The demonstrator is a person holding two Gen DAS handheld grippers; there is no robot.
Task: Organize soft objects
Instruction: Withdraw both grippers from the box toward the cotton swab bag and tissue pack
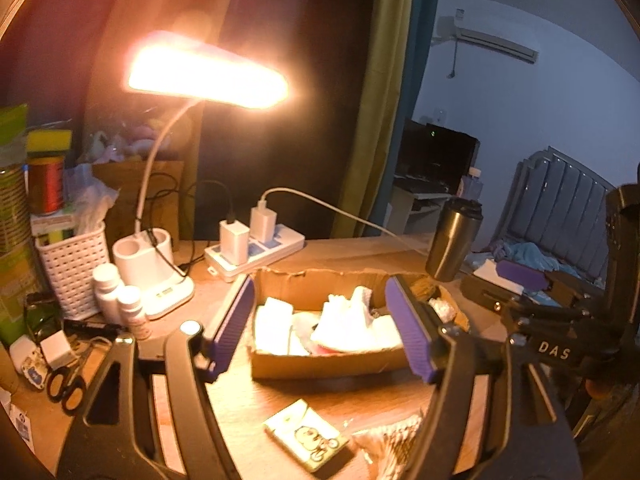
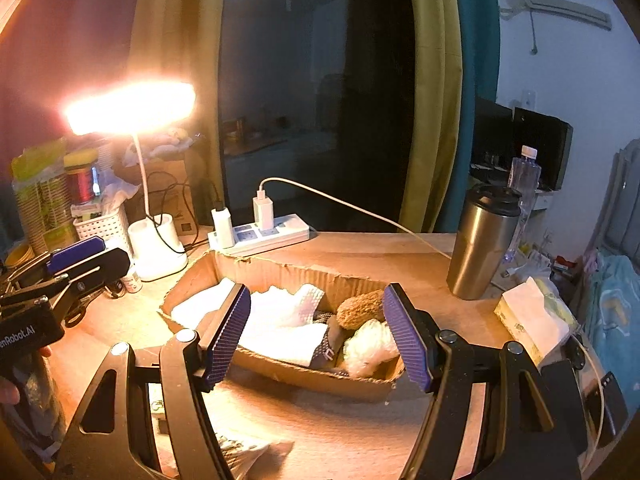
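A shallow cardboard box sits on the wooden desk and holds soft things: white cloths, a brown sponge-like lump, a white fluffy wad and a dark patterned cloth. My left gripper hovers open in front of the box, its purple pads apart with nothing between them. My right gripper is also open and holds nothing, just short of the box's near wall. Near the left gripper lie a small yellow cartoon packet and a crinkled wrapper.
A lit desk lamp and a power strip with chargers stand behind the box. A steel tumbler and a tissue pack are at the right. A white basket, small bottles and scissors crowd the left.
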